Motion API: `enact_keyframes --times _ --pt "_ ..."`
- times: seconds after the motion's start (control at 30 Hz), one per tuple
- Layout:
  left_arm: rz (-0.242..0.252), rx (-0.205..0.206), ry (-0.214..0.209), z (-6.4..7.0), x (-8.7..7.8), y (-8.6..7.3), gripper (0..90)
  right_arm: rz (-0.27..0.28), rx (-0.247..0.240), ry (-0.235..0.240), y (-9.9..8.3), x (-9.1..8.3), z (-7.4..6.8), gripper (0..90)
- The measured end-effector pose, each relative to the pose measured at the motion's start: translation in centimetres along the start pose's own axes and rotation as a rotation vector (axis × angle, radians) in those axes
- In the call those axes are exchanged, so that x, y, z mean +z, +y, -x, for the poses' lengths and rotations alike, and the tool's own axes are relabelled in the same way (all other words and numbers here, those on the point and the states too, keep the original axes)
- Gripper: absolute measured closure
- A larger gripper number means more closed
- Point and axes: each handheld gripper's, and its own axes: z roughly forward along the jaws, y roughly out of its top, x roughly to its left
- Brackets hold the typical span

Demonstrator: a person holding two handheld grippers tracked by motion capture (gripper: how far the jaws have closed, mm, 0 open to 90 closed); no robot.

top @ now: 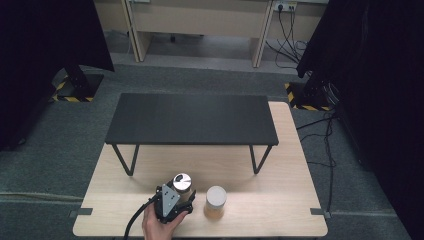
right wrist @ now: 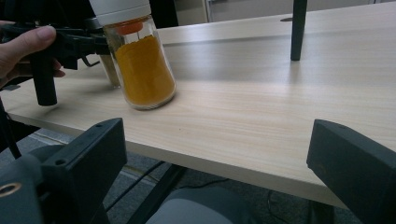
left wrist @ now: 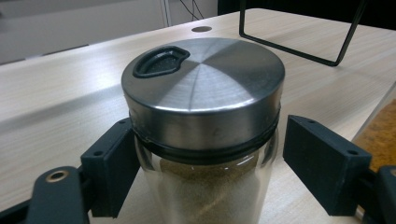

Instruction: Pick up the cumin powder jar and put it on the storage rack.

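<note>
**Left jaws around the steel-lidded jar**

Your left gripper [top: 181, 199] sits at the near edge of the table [top: 280, 200], held in your left hand [top: 159, 226]. In the left gripper view its jaws are spread to either side of the steel-lidded jar [left wrist: 205, 140], just under the lid: the left jaw looks to be touching the glass, the right jaw stands clear of it, so nothing is pinched. The jar stands upright and holds a brownish powder; its brushed lid has a black flip tab.

Just beside it, to the right in the high view, stands the white-capped jar [top: 216, 201] of orange-yellow powder, upright and apart from the first.

Your right gripper [right wrist: 215, 154] hangs off the near table edge, jaws spread wide with nothing between them. The black shelf [top: 192, 119] stands farther back on the table
</note>
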Motion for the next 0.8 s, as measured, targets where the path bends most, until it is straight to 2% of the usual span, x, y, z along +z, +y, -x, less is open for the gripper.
enact_keyframes --times 0.07,0.2,0.27,0.53,0.8 --pt "0.004 -0.016 0.006 0.13 0.08 -0.09 21.0 0.000 -0.001 0.003 -0.01 0.02 0.02 5.3" --pt "0.004 -0.012 0.019 0.26 0.15 -0.08 25.6 -0.002 0.000 0.008 -0.01 0.06 0.05 5.4" --pt "-0.001 -0.023 0.017 0.09 0.14 0.07 28.9 0.000 0.000 0.009 -0.03 0.05 0.08 5.6" --pt "-0.013 -0.042 0.011 -0.16 0.30 0.40 29.5 -0.001 0.003 0.015 0.00 0.03 0.11 5.7" --pt "-0.002 -0.058 0.019 0.08 0.39 0.18 29.7 0.001 0.004 0.012 0.02 -0.04 0.06 6.1"
